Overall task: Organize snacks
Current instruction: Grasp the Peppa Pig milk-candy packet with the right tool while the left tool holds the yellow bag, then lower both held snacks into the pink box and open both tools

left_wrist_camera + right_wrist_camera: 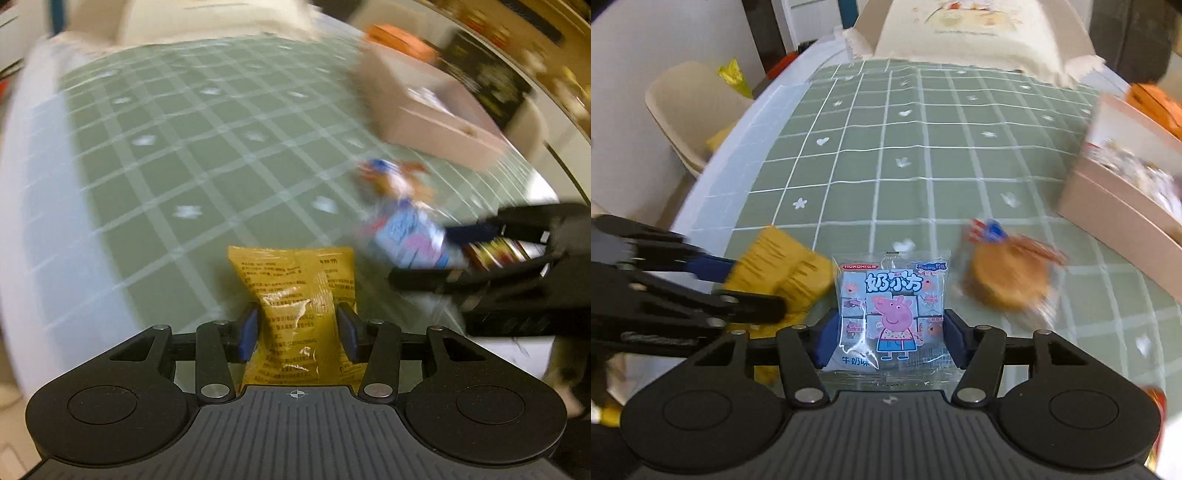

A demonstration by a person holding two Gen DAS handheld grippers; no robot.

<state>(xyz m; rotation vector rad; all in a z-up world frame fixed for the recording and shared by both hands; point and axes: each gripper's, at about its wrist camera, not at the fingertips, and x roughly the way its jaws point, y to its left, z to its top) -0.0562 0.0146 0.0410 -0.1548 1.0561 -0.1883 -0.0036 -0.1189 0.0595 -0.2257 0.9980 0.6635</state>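
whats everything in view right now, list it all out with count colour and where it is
yellow snack packet: 1, mustard yellow with dark print, between the left gripper's pads
blue snack packet: 1, light blue with a pink cartoon pig, between the right gripper's pads
round snack: 1, golden brown in a clear wrapper with a red and blue end, on the cloth right of the blue packet, blurred
cardboard box: 1, pale brown, open, at the table's right side, wrapped items inside
tablecloth: 1, green with a white grid
chair: 1, beige, left of the table
left gripper: 1, black with blue pads, shut on the yellow packet
right gripper: 1, black with blue pads, shut on the blue packet
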